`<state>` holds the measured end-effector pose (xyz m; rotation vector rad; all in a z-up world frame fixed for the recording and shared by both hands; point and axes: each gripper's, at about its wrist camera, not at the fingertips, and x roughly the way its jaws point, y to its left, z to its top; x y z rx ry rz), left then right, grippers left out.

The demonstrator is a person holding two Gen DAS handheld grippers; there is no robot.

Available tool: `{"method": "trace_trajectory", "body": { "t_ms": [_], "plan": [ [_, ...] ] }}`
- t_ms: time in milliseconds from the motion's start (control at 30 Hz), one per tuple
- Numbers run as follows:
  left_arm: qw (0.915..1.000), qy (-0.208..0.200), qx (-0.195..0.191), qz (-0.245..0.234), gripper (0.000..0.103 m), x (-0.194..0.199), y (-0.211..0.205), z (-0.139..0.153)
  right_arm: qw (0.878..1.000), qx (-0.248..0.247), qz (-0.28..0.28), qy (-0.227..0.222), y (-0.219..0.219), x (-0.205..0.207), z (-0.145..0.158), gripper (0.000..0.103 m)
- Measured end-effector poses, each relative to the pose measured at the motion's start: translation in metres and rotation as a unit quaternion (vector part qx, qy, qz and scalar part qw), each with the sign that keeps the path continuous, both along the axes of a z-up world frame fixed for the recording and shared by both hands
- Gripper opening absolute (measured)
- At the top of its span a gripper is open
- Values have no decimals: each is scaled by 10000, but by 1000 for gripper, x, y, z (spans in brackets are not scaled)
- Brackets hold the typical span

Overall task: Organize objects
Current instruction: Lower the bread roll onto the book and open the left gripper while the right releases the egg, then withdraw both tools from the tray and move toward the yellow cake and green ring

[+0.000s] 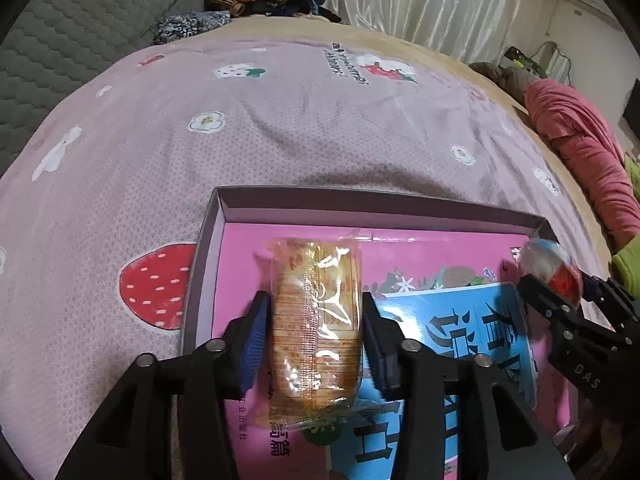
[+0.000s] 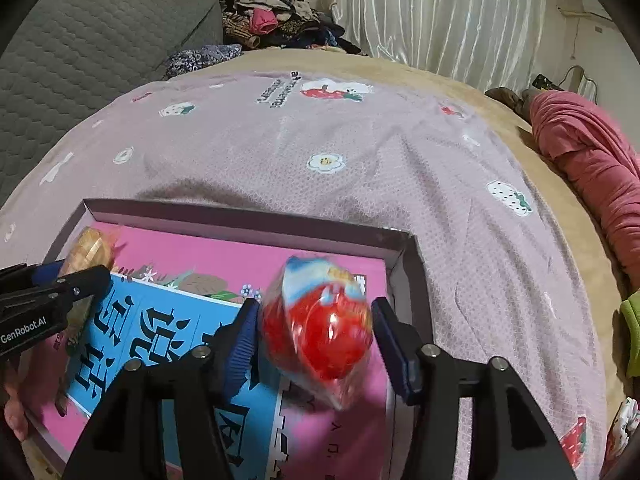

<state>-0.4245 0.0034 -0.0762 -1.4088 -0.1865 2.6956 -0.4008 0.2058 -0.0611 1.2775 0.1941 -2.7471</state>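
An open box (image 1: 360, 202) (image 2: 224, 218) lies on the bed, with a pink and blue book (image 1: 472, 320) (image 2: 132, 332) inside. My left gripper (image 1: 316, 336) is shut on an orange snack packet (image 1: 316, 328), held over the box's left part. My right gripper (image 2: 316, 340) has its jaws apart around a red and white wrapped egg toy (image 2: 320, 320), which looks blurred and touches the left pad only, over the box's right part. Each gripper shows in the other view: the right gripper (image 1: 560, 300) and the left gripper (image 2: 60, 292).
The box sits on a pink strawberry-print sheet (image 1: 240, 140) (image 2: 360, 160). A grey quilted headboard (image 2: 80, 60) and a clothes pile (image 2: 276, 20) are at the back. A pink blanket (image 2: 592, 168) lies at the right edge. Curtains (image 2: 420, 12) hang behind.
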Motion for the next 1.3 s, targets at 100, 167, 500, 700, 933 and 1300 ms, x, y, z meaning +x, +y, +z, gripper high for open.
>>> {"method": "trace_trajectory", "body": {
  "t_ms": [100, 167, 500, 700, 933, 1300],
  "plan": [
    [10000, 8, 38, 29, 61, 0, -2, 0, 10000, -8, -11, 55, 1, 2, 4, 65],
    [10000, 23, 68, 37, 61, 1, -4, 2, 9999, 6, -14, 101, 2, 3, 7, 66],
    [9991, 337, 150, 199, 78, 12, -15, 24, 9996, -131, -94, 233, 8, 9, 18, 75],
    [9981, 549, 133, 228, 83, 27, -19, 45, 9990, -283, -105, 338, 12, 19, 33, 79],
    [9919, 1249, -161, 154, 103, 77, -13, 97, 9951, -374, 47, 914, 9, 66, 90, 93],
    [9907, 1305, -248, 286, 103, 164, -12, 140, 9926, -333, 267, 1138, 10, 168, 143, 97]
  ]
}}
